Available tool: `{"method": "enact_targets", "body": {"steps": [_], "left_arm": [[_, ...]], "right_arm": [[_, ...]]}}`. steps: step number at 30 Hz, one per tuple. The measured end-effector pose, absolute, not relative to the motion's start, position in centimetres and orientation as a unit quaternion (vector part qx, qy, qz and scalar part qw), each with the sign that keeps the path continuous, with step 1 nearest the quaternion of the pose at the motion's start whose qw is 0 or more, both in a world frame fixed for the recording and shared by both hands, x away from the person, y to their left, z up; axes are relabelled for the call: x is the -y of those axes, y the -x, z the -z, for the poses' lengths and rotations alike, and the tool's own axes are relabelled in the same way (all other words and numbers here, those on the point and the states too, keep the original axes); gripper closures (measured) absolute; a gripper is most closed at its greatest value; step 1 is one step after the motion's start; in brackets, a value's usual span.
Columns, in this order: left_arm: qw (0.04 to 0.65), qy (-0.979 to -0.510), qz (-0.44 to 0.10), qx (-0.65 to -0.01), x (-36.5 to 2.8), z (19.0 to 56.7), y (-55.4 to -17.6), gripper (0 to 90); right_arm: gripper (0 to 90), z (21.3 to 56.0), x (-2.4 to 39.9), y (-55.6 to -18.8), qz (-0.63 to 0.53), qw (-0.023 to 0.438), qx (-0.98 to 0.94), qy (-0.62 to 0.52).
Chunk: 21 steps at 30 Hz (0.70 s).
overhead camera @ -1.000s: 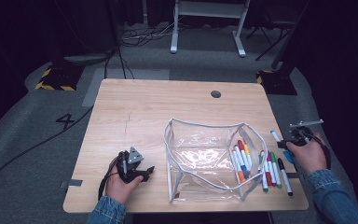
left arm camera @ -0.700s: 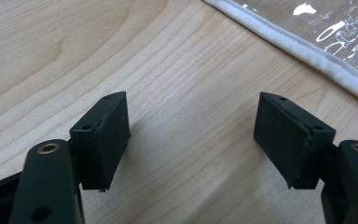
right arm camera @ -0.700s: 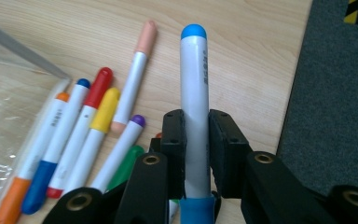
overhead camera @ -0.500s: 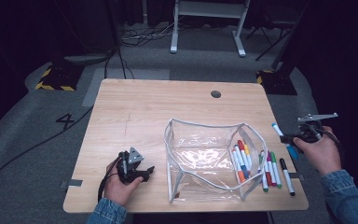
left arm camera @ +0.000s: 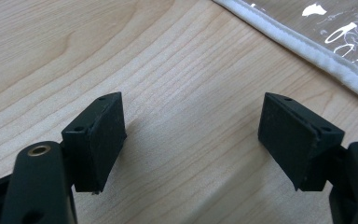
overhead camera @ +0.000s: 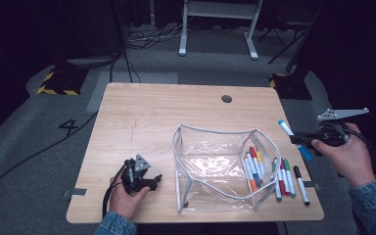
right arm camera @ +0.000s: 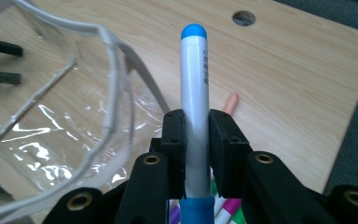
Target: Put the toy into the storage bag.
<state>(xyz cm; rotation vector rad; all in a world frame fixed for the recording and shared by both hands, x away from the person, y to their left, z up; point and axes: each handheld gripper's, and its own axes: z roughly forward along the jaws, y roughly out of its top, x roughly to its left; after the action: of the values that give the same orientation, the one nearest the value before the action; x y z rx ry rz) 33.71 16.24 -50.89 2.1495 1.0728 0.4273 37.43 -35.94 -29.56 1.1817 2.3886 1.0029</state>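
White marker with blue cap (right arm camera: 195, 100) clamped between the pads of the right gripper (overhead camera: 303, 139), held in the air off the right edge of the light wooden table (overhead camera: 176, 112), to the right of the clear plastic zip pouch with white piping (overhead camera: 220, 166). In the right gripper view the marker runs straight up between the jaws, blue cap at the far end, blue butt end below the pads.

Pouch stands open on the table's near-right part; several coloured markers (overhead camera: 253, 166) lie inside along its right wall. A row of loose coloured markers (overhead camera: 289, 178) lies on the wood just right of the pouch, close to the table's right edge. Round cable hole (overhead camera: 226, 98) sits behind the pouch, near the far edge. Wide bare wood to the left of and behind the pouch; the pouch's near side is close to the table's near edge.

Left gripper (left arm camera: 191, 140) rests low over the wood left of the pouch, near the front edge. Its jaws stand wide apart with nothing between them and have just been opening. Pouch piping crosses the upper right corner of the left gripper view.
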Motion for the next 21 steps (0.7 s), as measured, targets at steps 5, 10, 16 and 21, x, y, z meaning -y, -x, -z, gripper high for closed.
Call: {"method": "enact_targets", "body": {"steps": [5, 10, 16, 21], "left_arm": [[0.342, -0.829, -0.162, -0.411, -16.1, 50.9, -33.7, 20.5], [0.341, -0.831, -0.16, -0.41, -16.0, 50.9, -33.8, 18.0], [0.338, -0.832, -0.157, -0.41, -15.9, 50.9, -33.9, 16.0], [0.337, -0.832, -0.158, -0.412, -15.6, 50.9, -34.2, 13.7]], "right_arm": [[77.1, 28.3, 34.1, -36.5, -0.357, 0.139, -0.842, -0.38], [77.1, 27.6, 32.8, -36.0, -0.36, 0.131, -0.851, -0.36], [77.1, 26.7, 30.0, -34.9, -0.363, 0.112, -0.868, -0.319], [77.1, 26.3, 28.3, -34.5, -0.359, 0.103, -0.879, -0.295]]}}
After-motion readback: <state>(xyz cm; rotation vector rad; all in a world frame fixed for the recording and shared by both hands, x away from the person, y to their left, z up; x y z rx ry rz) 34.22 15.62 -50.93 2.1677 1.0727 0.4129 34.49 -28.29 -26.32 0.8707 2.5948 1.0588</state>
